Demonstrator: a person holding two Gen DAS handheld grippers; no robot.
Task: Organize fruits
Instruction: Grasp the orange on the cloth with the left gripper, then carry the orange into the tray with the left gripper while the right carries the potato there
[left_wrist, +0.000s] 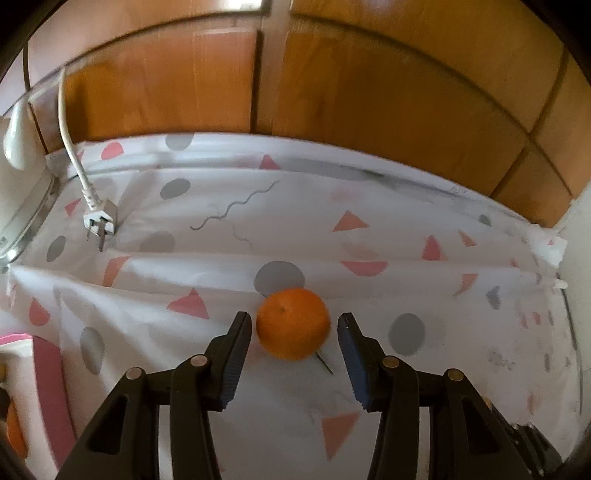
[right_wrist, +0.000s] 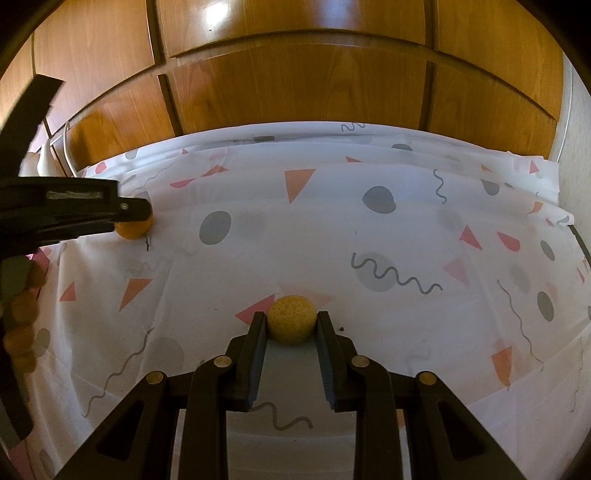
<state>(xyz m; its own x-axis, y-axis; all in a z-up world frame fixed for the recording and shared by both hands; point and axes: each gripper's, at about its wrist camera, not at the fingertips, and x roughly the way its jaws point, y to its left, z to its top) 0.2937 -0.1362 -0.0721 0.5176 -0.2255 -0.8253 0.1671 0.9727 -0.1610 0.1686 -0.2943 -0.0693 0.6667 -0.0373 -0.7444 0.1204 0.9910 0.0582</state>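
Wood-panelled room, patterned cloth on table

Glossy wooden cabinet panels (right_wrist: 295, 74) span twelve o'clock; the white tablecloth (right_wrist: 369, 229) with pink and grey shapes fills six.

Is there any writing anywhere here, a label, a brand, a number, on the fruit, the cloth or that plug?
None can be read.
Tablecloth: only printed dots, triangles and squiggles, no letters.
Orange and yellowish fruit: no sticker shows.
White plug: no marking legible.
Clear container at the left edge: a small dark mark on its rim, too blurred to read.
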